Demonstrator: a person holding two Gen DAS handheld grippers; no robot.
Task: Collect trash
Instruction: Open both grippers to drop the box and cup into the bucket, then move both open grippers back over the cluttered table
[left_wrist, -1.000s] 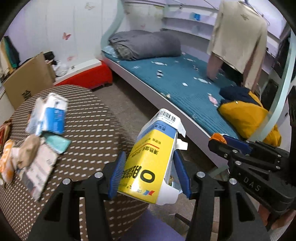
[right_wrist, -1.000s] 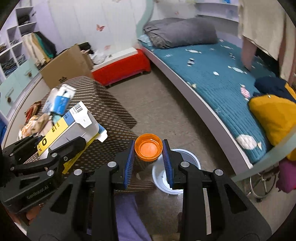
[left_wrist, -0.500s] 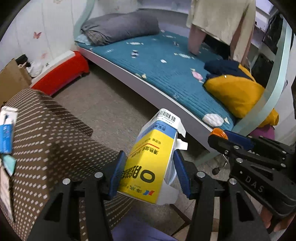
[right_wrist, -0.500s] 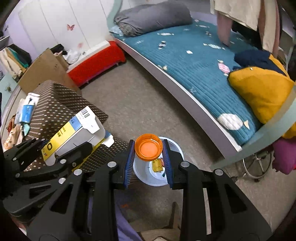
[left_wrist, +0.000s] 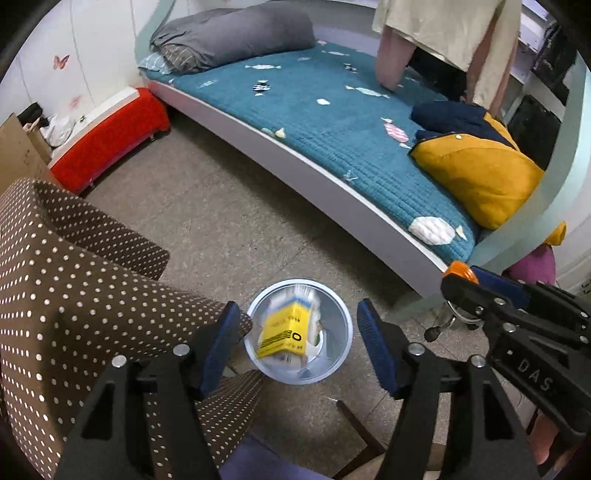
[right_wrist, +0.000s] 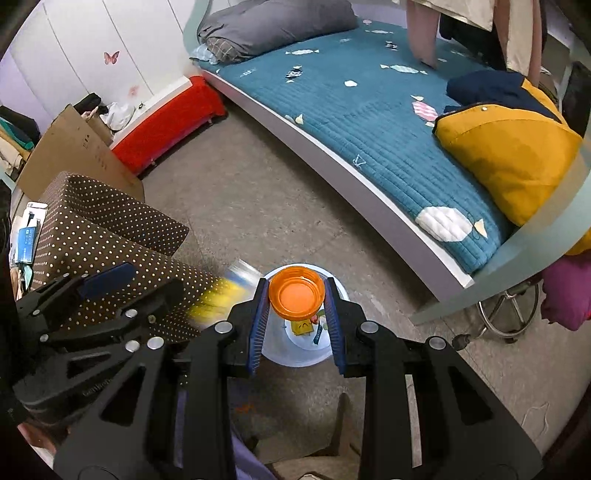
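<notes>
My left gripper (left_wrist: 297, 343) is open and empty, right above a round pale-blue trash bin (left_wrist: 338, 314) on the floor. A yellow and blue carton (left_wrist: 284, 330) is blurred, falling into the bin; in the right wrist view it is a yellow blur (right_wrist: 218, 301) beside the bin (right_wrist: 295, 354). My right gripper (right_wrist: 297, 314) is shut on an orange-lidded container (right_wrist: 296, 297), held above the bin. The right gripper also shows at the right edge of the left wrist view (left_wrist: 480, 280).
A brown polka-dot covered table (left_wrist: 55, 295) stands left of the bin, with packets on it (right_wrist: 27, 236). A bed with a teal cover (left_wrist: 332, 110) runs along the back, with a yellow cushion (left_wrist: 476, 177). A red bench (left_wrist: 107, 136) and a cardboard box (right_wrist: 74, 151) are at the far left.
My left gripper has opened and let go of the yellow carton, which is dropping into the bin. Both grippers have moved over the bin. The right gripper still holds the orange-lidded container.
</notes>
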